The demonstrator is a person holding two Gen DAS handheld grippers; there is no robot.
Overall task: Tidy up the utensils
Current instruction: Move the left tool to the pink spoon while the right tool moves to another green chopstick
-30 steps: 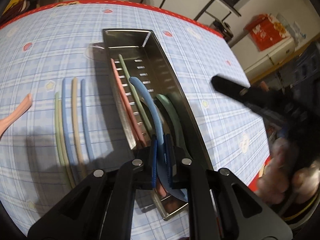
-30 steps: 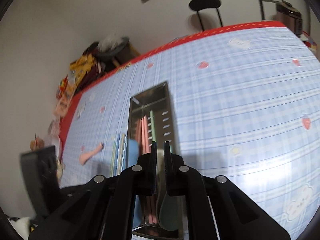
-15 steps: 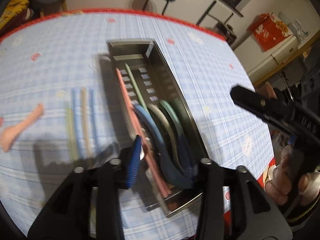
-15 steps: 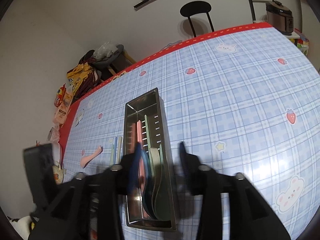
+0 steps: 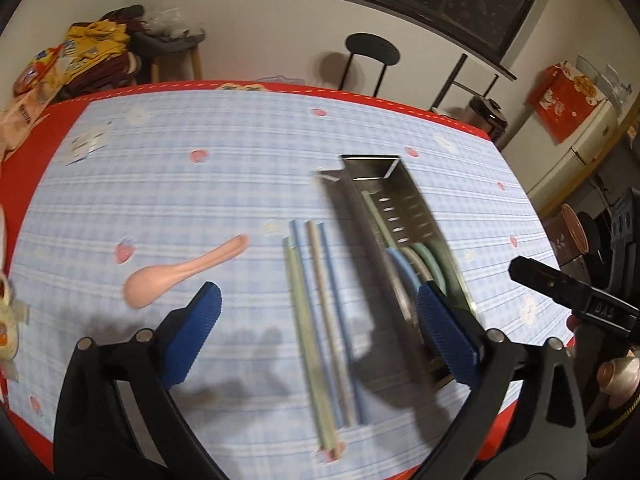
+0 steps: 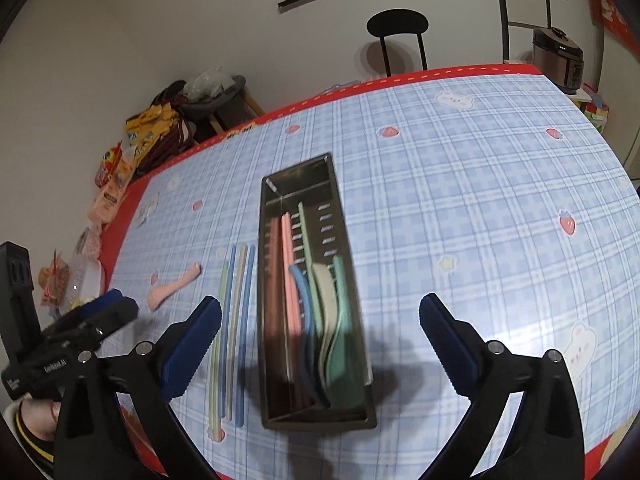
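A steel utensil tray [image 6: 352, 280] [image 5: 420, 200] lies on the checked tablecloth, holding blue, beige and green spoons [image 6: 328, 320] and pink and green chopsticks [image 6: 288, 264]. Several loose chopsticks [image 5: 316, 300] [image 6: 234, 320] lie left of the tray. A pink spoon [image 5: 180, 270] [image 6: 172, 288] lies further left. My left gripper [image 5: 320, 332] is open and empty above the loose chopsticks. My right gripper [image 6: 320, 340] is open and empty above the tray's near end.
The table's red edge [image 5: 400, 102] runs along the far side, with a black stool [image 5: 372, 52] behind it. Snack bags [image 6: 116, 168] and a small container [image 6: 84, 276] sit at the table's left. A rice cooker [image 6: 558, 60] stands at the far right.
Both grippers let go of their spoons in the tray, opened wide and rose. My left gripper swung left over the loose chopsticks.
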